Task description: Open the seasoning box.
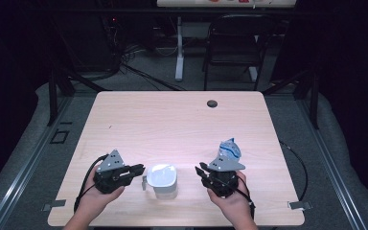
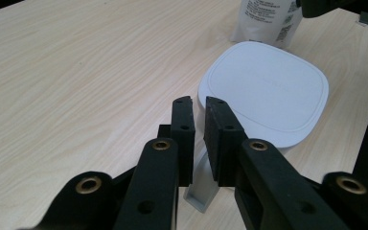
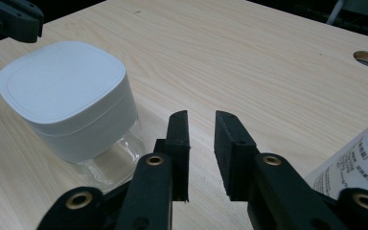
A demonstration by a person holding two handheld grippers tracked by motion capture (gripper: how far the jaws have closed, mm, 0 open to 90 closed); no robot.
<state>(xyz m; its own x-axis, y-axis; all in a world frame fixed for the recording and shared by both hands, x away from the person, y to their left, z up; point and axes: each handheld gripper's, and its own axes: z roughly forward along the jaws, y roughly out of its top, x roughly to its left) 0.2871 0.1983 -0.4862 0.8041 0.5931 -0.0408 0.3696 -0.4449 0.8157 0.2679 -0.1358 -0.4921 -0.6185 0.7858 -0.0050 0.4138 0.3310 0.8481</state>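
Bench (image 1: pixel 172 120): light wood top across the middle of the high view, with a round dark cable hole (image 1: pixel 212 103) near its upper edge.

Container (image 1: pixel 162 180): a white square-lidded box with rounded corners and a clear base, standing low in the centre of the high view, between the two tools. A small grey handle (image 2: pixel 202 187) sticks out from its left side in the high view.

Pouch (image 1: pixel 229 149): white and blue, upright, right of centre in the high view, just above the right tool and well apart from the container.

Left hand-held gripper (image 1: pixel 138 169): lower left of the high view, lying level and pointing right at the container. In the left gripper view its jaws stand nearly together with a narrow gap, the tips just short of the lid's near edge. The grey handle lies below the gap; whether the pads press on it I cannot tell.

Right hand-held gripper (image 1: pixel 202 169): lower right of the high view, tips pointing up and left. In the right gripper view its jaws stand partly apart with only bare bench between them; the container sits at the left of that frame, near the left jaw, not touching.
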